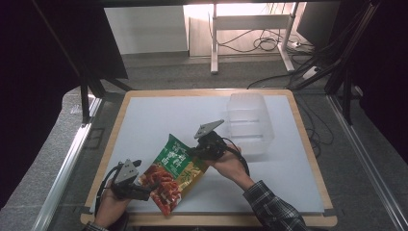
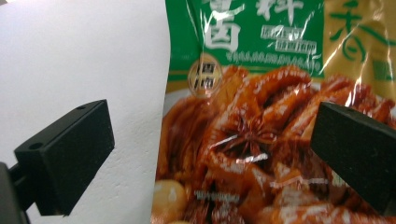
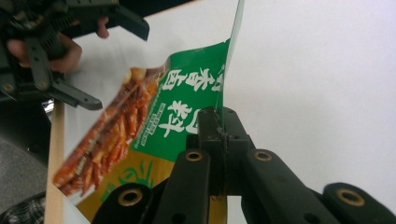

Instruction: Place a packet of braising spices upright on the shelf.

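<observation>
Green snack bag (image 1: 174,174) in right gripper (image 1: 198,150)

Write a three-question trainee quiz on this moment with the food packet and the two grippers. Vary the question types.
1. True or false: the right gripper is shut on the packet.
2. How do the left gripper's jaws stand: A wide apart, B clamped on the packet, C shut on nothing?
3. Fill in: the clear plastic ___ stands on the white mat, beyond the right gripper.

Key: 1 true; 2 A; 3 container.
</observation>
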